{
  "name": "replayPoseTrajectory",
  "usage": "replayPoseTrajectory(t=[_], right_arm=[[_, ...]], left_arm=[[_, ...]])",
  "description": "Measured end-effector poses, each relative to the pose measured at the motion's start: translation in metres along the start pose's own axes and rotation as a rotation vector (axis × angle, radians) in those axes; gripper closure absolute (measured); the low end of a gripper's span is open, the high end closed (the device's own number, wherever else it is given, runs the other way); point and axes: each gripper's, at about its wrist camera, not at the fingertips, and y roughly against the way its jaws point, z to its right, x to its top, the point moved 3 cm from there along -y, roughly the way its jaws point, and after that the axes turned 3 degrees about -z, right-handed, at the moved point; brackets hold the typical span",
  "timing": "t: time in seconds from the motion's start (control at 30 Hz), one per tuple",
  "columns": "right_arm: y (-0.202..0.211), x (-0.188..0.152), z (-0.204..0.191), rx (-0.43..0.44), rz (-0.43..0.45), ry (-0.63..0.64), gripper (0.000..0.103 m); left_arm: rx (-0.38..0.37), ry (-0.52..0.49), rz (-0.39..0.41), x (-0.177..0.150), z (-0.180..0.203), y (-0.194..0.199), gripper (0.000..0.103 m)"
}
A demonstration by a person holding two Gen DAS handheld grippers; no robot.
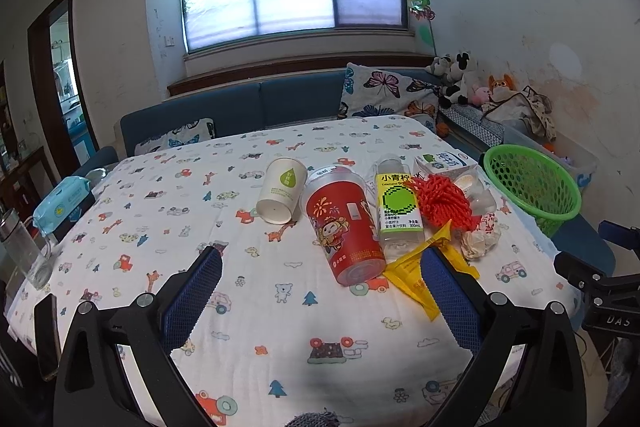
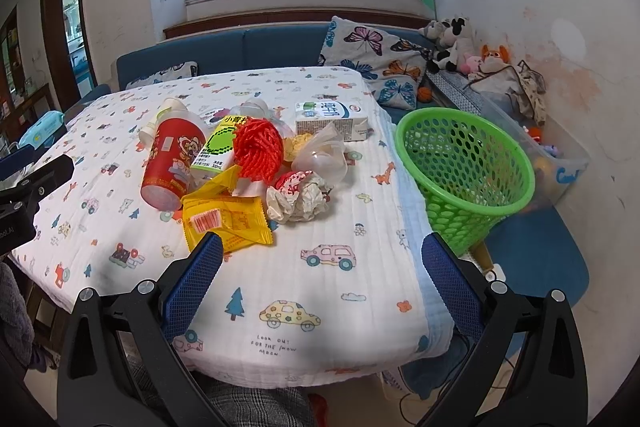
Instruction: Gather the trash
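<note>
— Trash location? And both tools?

— Lying heaped on the bench (image 2: 320, 279), right of centre: red cup (image 2: 170, 163) on its side, yellow wrapper (image 2: 228, 217), crumpled paper (image 2: 300, 197), red foam net (image 2: 258, 149), milk carton (image 2: 332, 119). Green basket (image 2: 464, 163) is sitting just off the bench's right edge. Left tool (image 1: 320, 267) and right tool (image 2: 322, 259) are both hovering spread wide, gripping nothing.

— Anything hard to read?

— The green-label bottle (image 1: 398, 205) is half hiding behind the cup. A clear plastic bag (image 2: 324, 155) is blurring whatever's inside. The white paper cup (image 1: 282, 189) is mostly hiding in the right view.
</note>
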Motion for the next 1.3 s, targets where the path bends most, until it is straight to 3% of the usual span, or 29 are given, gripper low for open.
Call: replayPoseTrajectory(t=[1.3], right_arm=[[-0.0094, -0.0021, -0.0011, 0.002, -0.022, -0.002, 0.004]], left_arm=[[0.003, 0.008, -0.011, -0.0033, -0.0033, -0.0049, 0.007]])
